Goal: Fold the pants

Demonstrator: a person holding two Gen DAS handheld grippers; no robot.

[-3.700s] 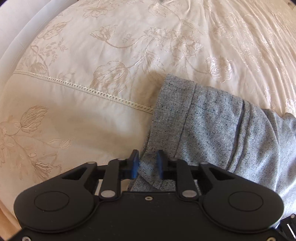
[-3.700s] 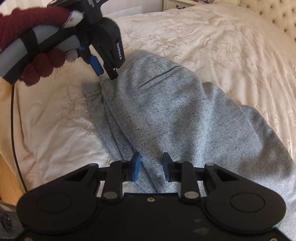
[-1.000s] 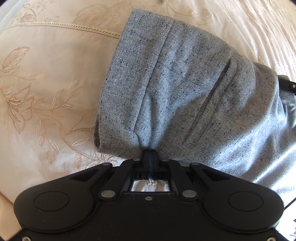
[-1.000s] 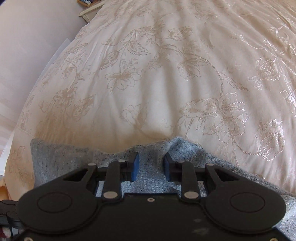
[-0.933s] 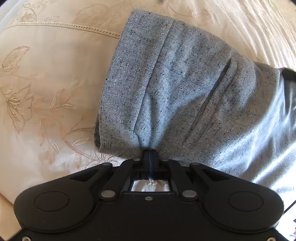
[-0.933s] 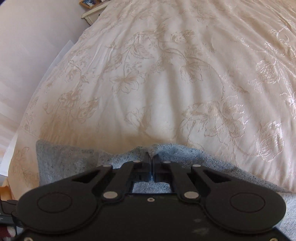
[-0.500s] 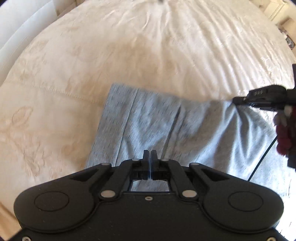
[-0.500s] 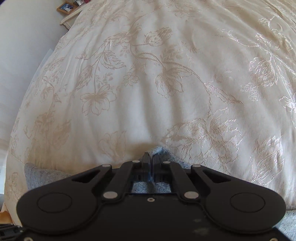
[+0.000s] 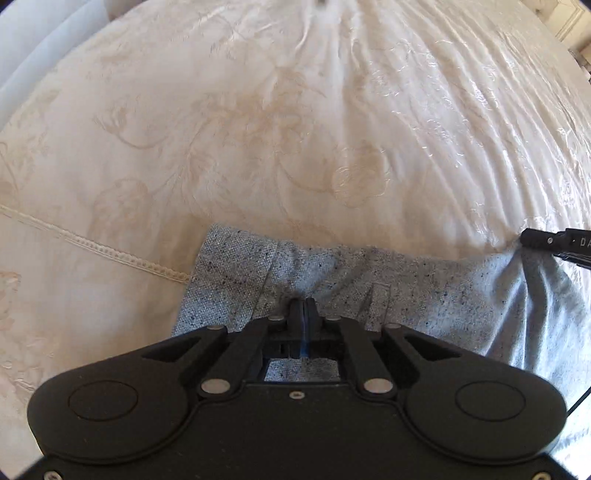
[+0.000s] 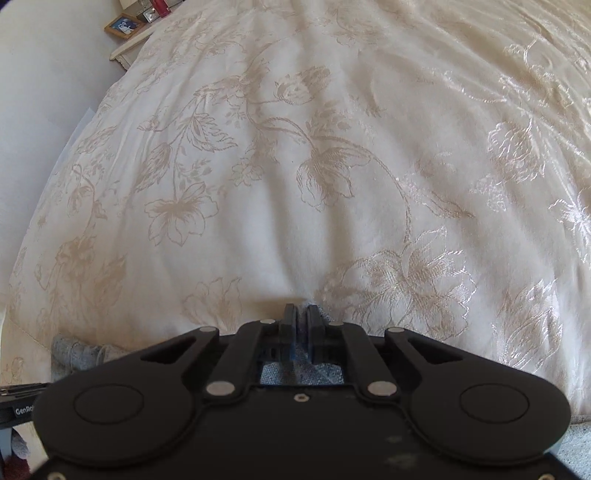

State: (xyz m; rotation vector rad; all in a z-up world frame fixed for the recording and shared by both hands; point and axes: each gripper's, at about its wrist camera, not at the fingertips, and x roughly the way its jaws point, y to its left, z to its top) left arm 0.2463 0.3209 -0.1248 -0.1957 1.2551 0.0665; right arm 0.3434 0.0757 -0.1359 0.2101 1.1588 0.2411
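Note:
The grey speckled pants [image 9: 424,295] lie across a cream floral bedspread [image 9: 295,129]. My left gripper [image 9: 303,308] is shut on the pants at the waistband end, and the fabric bunches at its tips. My right gripper shows at the right edge of the left wrist view [image 9: 528,238], pinching the far edge of the pants. In the right wrist view the right gripper [image 10: 302,314] is shut on a small fold of grey fabric [image 10: 319,312]. A bit of the pants [image 10: 70,350] shows at the lower left there, above part of the left gripper [image 10: 22,408].
The bedspread [image 10: 295,166] has a lace trim line [image 9: 92,247] at the left. A nightstand with a framed picture [image 10: 123,24] stands at the far top left beside a white wall [image 10: 44,92].
The right gripper closed on the pants edge. Both grippers then moved up and forward with the fabric, so the waistband end, draped in front of the left gripper before, now stretches sideways between them.

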